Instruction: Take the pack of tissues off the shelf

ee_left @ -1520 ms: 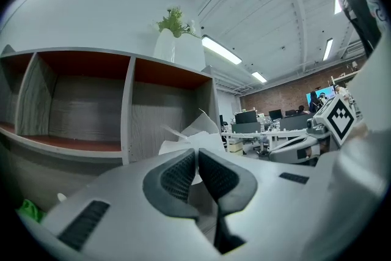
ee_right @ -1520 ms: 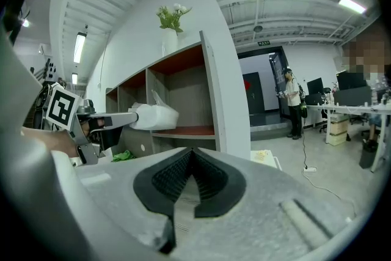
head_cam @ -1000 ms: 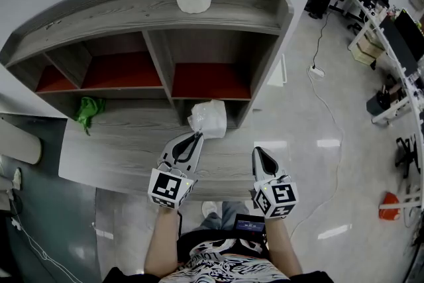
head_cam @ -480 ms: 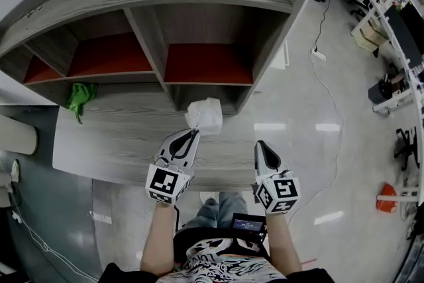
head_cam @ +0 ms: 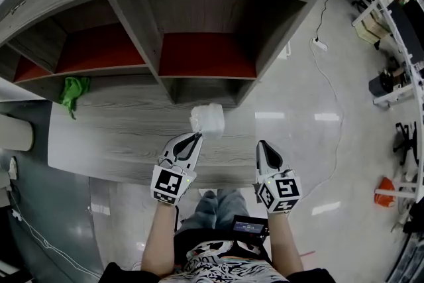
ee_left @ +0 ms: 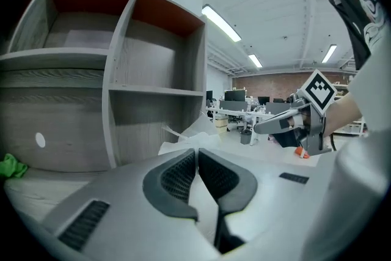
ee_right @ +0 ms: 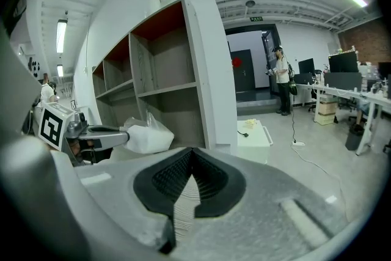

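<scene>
We are holding the pack of tissues outside the shelf, over the grey wooden counter.
Our left gripper is pinching the pack's clear wrapper at its near edge, with the jaws closed narrow on the plastic. The pack is sitting in front of the lower right compartment, and we cannot tell whether it is touching the counter. Our right gripper is hovering to the right, apart from the pack, its jaws pressed together on nothing. A green cloth is lying on the counter, well to the left.
</scene>
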`<state>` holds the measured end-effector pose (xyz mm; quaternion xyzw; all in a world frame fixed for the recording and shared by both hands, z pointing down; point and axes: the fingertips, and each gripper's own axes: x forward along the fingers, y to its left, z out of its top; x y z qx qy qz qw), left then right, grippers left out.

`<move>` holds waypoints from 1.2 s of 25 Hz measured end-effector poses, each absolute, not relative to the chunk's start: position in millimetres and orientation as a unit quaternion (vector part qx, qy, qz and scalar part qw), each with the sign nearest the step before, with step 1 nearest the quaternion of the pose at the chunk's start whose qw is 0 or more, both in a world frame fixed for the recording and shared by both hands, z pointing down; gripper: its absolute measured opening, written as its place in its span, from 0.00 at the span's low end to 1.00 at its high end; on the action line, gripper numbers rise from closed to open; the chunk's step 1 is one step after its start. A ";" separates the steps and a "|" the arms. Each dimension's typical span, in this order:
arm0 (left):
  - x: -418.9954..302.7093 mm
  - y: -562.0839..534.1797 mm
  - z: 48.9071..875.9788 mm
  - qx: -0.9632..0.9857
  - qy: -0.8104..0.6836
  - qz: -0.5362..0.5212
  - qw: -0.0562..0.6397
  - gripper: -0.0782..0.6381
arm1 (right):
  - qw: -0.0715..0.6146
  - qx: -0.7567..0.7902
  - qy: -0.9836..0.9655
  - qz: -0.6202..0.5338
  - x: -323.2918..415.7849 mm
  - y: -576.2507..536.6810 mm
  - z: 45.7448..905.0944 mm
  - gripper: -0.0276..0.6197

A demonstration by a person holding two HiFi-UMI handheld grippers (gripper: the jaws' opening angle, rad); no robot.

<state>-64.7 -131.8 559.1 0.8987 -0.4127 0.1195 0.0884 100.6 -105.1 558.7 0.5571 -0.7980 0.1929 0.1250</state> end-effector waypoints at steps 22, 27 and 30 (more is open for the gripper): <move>-54.1 -118.4 651.7 0.887 -0.394 0.202 0.130 0.13 | 0.145 0.547 -0.794 0.224 104.0 -102.0 591.1 0.05; -54.9 -116.4 659.0 0.886 -0.395 0.202 0.137 0.13 | 0.146 0.545 -0.795 0.222 103.9 -103.2 591.5 0.05; -54.8 -114.5 665.5 0.884 -0.392 0.216 0.138 0.14 | 0.147 0.543 -0.795 0.226 102.0 -101.1 593.8 0.05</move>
